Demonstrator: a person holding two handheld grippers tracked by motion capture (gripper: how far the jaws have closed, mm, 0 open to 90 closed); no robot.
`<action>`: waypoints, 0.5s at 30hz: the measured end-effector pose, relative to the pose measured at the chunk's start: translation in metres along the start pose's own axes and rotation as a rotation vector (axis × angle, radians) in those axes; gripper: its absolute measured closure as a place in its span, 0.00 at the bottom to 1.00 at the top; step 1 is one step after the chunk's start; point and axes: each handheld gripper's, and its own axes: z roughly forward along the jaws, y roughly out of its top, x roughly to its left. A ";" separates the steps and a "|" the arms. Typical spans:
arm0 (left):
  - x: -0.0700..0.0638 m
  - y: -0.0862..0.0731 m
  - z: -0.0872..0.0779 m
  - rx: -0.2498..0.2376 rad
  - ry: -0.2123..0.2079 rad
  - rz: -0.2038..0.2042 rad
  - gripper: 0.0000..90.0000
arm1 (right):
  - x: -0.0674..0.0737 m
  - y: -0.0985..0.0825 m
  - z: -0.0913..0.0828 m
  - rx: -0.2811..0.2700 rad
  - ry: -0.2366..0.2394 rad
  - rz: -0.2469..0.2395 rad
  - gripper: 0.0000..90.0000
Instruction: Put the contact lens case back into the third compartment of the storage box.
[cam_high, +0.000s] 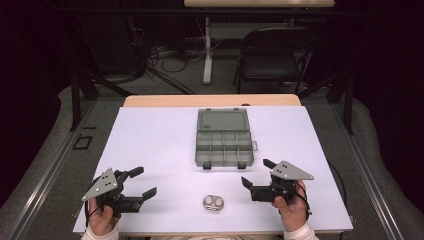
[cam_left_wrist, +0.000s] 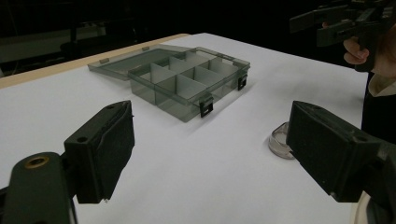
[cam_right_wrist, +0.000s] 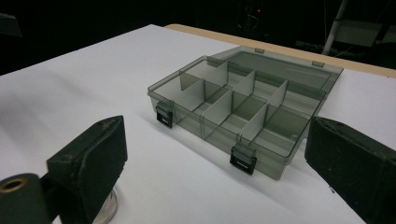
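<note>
Grippers idle at the lower corners of the high view, with the small metal piece (cam_high: 214, 202) between them.

We hold the left gripper (cam_high: 140, 182) and the right gripper (cam_high: 255, 173) with fingers spread wide and nothing between them. We judge the piece, low at centre on the white worktop (cam_high: 160, 145), to be light, rigid and smooth, probably slippery, so we would pinch it across its narrow sides, low against the surface. Above it, mid-frame, the open compartment box (cam_high: 223, 138) looks like thin, stiff plastic that would slide if nudged.
</note>
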 end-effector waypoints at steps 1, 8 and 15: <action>0.000 0.000 0.000 0.000 0.000 0.000 0.18 | 0.000 0.000 0.000 0.000 0.000 0.000 0.05; 0.000 0.000 0.002 0.009 -0.009 0.009 0.18 | -0.002 -0.004 0.003 0.047 0.015 0.041 0.01; -0.002 0.000 0.002 0.019 -0.009 0.017 0.18 | 0.004 -0.003 0.004 0.062 0.009 0.009 0.02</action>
